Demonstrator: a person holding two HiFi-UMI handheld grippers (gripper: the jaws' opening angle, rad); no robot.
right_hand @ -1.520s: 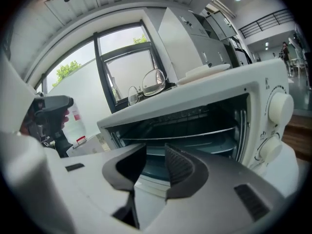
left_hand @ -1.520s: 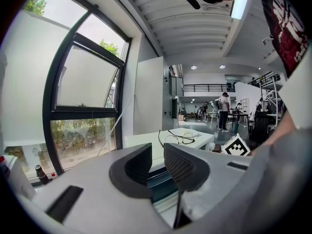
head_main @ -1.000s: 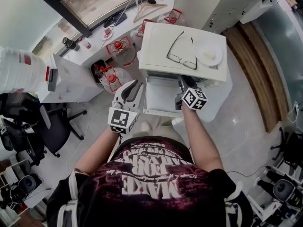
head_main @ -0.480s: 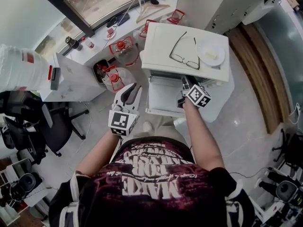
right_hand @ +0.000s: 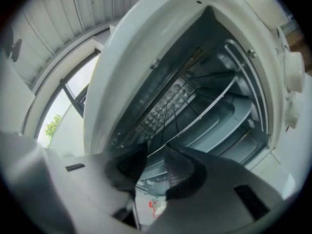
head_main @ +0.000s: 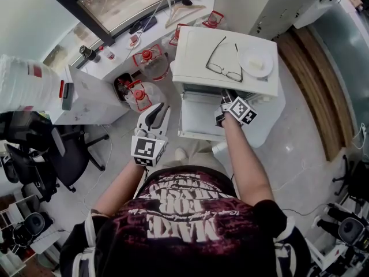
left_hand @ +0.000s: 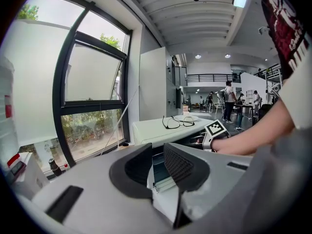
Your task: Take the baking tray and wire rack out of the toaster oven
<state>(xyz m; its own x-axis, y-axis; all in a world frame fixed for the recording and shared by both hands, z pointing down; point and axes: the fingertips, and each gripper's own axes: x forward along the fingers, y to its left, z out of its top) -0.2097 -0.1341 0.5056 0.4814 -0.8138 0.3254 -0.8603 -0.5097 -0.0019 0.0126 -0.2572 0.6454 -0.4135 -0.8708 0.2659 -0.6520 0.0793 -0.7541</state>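
As the wire rack (right_hand: 195, 106) sits on its rails inside the toaster oven (head_main: 193, 53), with the baking tray (right_hand: 234, 113) on the level just below it, neither piece is out yet. The rack's front rod runs right across the tips of the right tool (right_hand: 155, 153). That tool's jaws stand apart with the rod at their mouth, clamped on nothing.

Now the risk. That rod is thin, and if the jaws close only on its very edge, I'd expect it to slip out as the pull starts. Off-centre, too: the tool looks set toward one end of the rod, so a pull could skew the rack and jam it in the side rails. A jammed rack may tip and knock the tray beneath.

Outward from there, the open door (head_main: 199, 120) hangs at six o'clock of the oven mouth, in the path of anything that drops. On the oven's top lie glasses (head_main: 223, 59), with a plate (head_main: 255, 62) at their three o'clock. A hard yank could jolt the whole body and slide both.

Away at seven o'clock of the door, the left tool (left_hand: 157, 156) hangs part open and empty, bracing nothing.
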